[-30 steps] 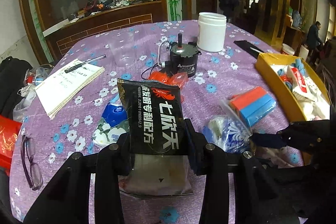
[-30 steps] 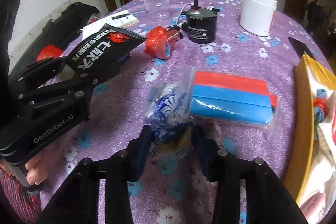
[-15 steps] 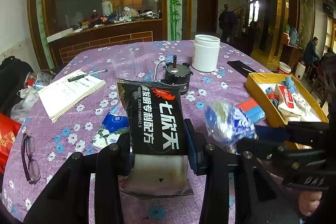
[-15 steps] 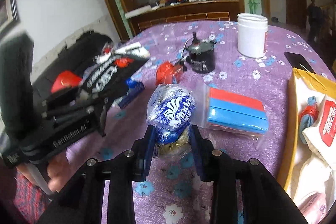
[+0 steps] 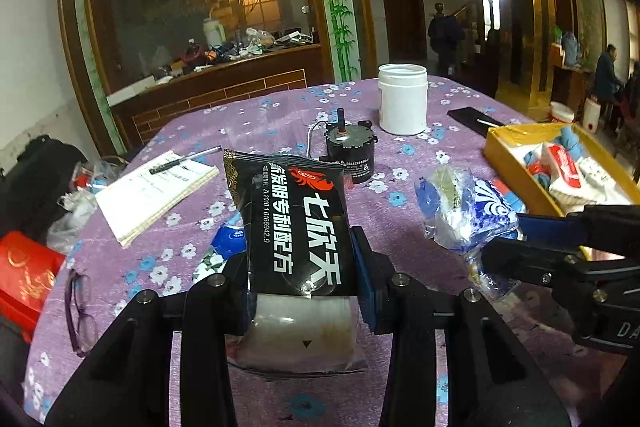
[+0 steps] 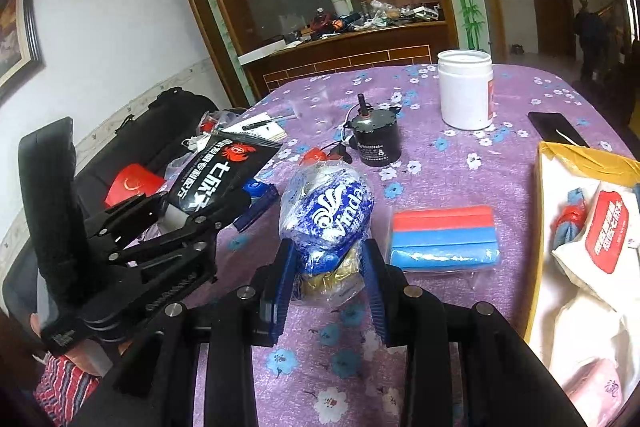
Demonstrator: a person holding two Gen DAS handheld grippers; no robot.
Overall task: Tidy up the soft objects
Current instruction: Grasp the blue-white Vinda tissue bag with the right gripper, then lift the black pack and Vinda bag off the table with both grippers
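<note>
My left gripper (image 5: 300,259) is shut on a black snack packet (image 5: 296,223) with white lettering, held upright above the purple flowered tablecloth. My right gripper (image 6: 329,255) is shut on a clear bag with a blue-and-white tissue pack (image 6: 328,211) inside, lifted off the table. The two grippers hang side by side: the right gripper (image 5: 516,239) and its bag (image 5: 464,211) show at the right of the left wrist view, the left gripper (image 6: 200,211) and its packet (image 6: 216,175) at the left of the right wrist view. A yellow box (image 6: 536,227) of soft packs stands at the right.
A bagged red-and-blue sponge pack (image 6: 442,237) lies beside the yellow box. Farther back stand a black motor (image 6: 376,141), a white jar (image 6: 466,91) and a black phone (image 6: 554,127). A notebook with pen (image 5: 152,191), glasses (image 5: 80,311) and a blue tissue pack (image 5: 228,239) lie at left.
My right gripper has lifted the tissue bag off the table and tilted up. My left gripper, still holding the black packet, has tilted up a little and drifted slightly.
</note>
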